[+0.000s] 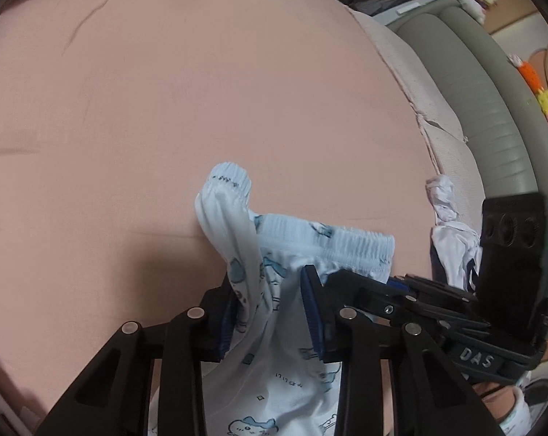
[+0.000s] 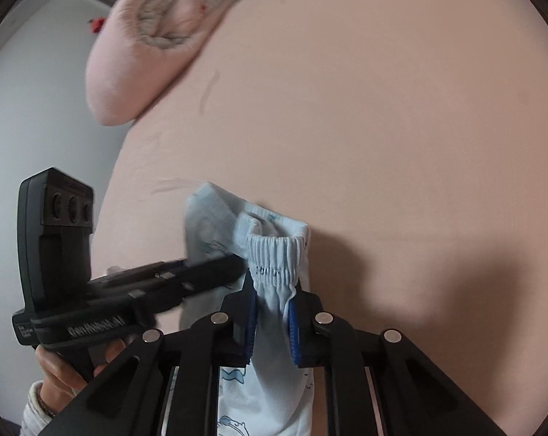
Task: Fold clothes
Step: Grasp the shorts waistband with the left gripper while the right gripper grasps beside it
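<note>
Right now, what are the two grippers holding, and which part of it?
Both hold the shorts. The left gripper pinches bunched fabric just below the waistband. The right gripper grips right under the gathered elastic waistband.

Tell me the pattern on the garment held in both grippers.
Pale blue garment printed with small blue cartoon animals; clearest in the left wrist view.

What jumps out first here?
The pale blue printed shorts, bunched at the waistband between both pairs of tongs: left tongs and right tongs. Behind them lies the wide pink bedsheet, with a pink pillow at its far corner.
</note>
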A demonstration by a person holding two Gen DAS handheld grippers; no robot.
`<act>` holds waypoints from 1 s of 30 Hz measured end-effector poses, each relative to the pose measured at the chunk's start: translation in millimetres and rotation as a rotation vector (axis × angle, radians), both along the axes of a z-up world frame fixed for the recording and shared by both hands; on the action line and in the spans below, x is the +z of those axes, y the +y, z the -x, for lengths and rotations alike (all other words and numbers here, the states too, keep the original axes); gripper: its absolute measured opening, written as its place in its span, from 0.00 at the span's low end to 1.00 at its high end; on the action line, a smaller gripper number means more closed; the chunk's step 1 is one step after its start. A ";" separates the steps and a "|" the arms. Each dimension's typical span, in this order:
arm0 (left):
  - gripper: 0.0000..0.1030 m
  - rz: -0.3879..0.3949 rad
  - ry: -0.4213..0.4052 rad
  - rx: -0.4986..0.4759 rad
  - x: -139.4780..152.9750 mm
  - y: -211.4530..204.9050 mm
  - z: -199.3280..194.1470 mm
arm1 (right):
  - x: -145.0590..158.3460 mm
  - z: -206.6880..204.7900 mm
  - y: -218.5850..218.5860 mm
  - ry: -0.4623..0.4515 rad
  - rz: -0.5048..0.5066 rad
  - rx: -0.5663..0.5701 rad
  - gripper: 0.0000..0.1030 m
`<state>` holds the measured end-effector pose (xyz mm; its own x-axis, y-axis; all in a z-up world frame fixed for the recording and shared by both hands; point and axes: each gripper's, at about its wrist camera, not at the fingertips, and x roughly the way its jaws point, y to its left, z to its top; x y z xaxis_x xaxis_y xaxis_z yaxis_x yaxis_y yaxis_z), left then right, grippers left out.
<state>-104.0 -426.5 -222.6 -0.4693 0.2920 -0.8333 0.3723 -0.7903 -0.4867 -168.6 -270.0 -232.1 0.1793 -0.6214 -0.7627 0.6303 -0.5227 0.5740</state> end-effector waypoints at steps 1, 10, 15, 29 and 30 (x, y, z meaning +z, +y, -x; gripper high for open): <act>0.25 0.012 0.008 -0.007 5.5 3.1 -0.3 | 7.0 -1.5 -3.8 0.017 0.009 0.006 0.12; 0.22 -0.002 0.097 0.066 33.6 -5.6 -6.0 | 45.1 -10.5 -20.7 0.178 0.005 0.049 0.11; 0.22 -0.058 0.152 0.079 47.2 -6.9 -20.1 | 63.4 -24.3 -22.1 0.231 0.029 0.062 0.11; 0.38 -0.290 0.163 0.171 70.2 -16.6 -108.6 | 97.1 -127.1 25.7 0.485 0.119 0.249 0.11; 0.53 -0.295 0.153 0.170 72.9 -13.3 -110.2 | 96.1 -134.5 30.7 0.493 0.118 0.268 0.11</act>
